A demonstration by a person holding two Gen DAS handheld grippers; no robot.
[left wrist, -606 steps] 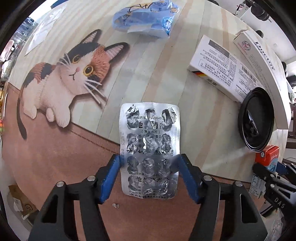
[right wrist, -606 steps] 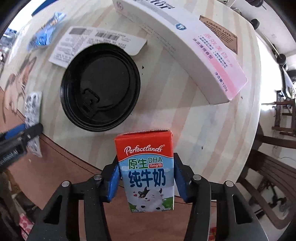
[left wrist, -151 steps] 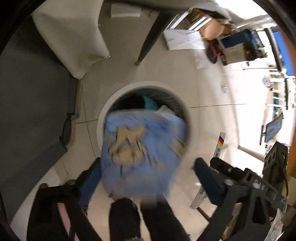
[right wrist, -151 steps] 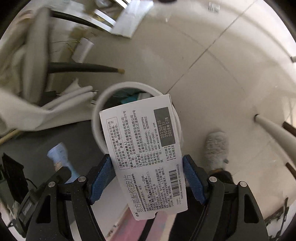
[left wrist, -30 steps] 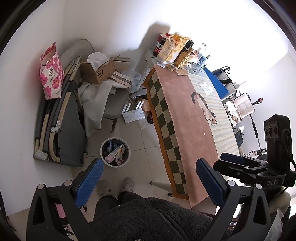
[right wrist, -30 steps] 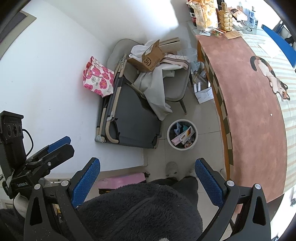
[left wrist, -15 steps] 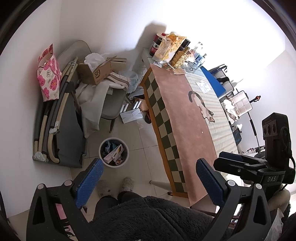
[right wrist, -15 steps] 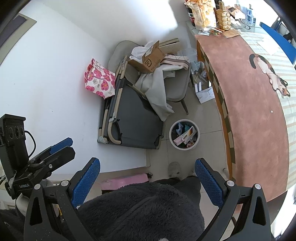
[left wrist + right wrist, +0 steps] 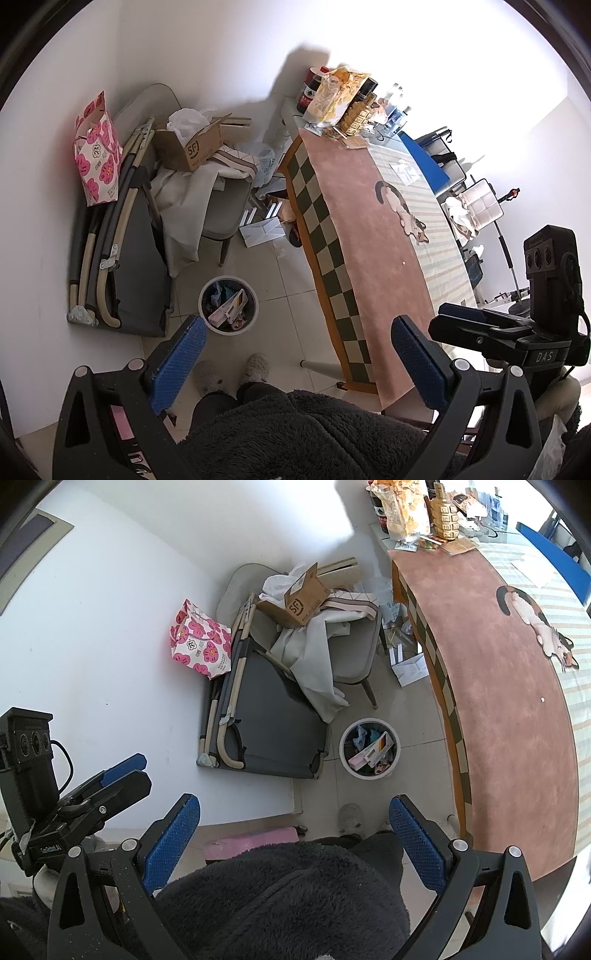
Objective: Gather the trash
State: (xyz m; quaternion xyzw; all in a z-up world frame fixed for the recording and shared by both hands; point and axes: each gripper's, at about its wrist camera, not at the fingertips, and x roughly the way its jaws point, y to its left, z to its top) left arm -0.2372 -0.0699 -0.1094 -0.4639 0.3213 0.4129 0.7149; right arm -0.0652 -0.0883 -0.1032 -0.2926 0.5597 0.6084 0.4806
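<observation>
A white round trash bin (image 9: 204, 291) stands on the tiled floor beside the table, holding boxes and wrappers; it also shows in the right wrist view (image 9: 345, 738). My left gripper (image 9: 295, 343) is open and empty, held high above the floor. My right gripper (image 9: 293, 823) is open and empty, also high up. Each gripper shows in the other's view, the right one (image 9: 480, 325) and the left one (image 9: 110, 775). The table (image 9: 369, 236) carries a pink cloth with a cat picture.
A grey chair (image 9: 221, 206) piled with cloth and a cardboard box (image 9: 188, 147), a folded cot (image 9: 122, 258) and a pink flowered bag (image 9: 96, 155) stand by the wall. Bottles and snack bags (image 9: 343, 99) sit at the table's far end. The person's dark fleece fills the bottom.
Both grippers have drifted slightly; the room view has shifted a little. Both stay open and empty.
</observation>
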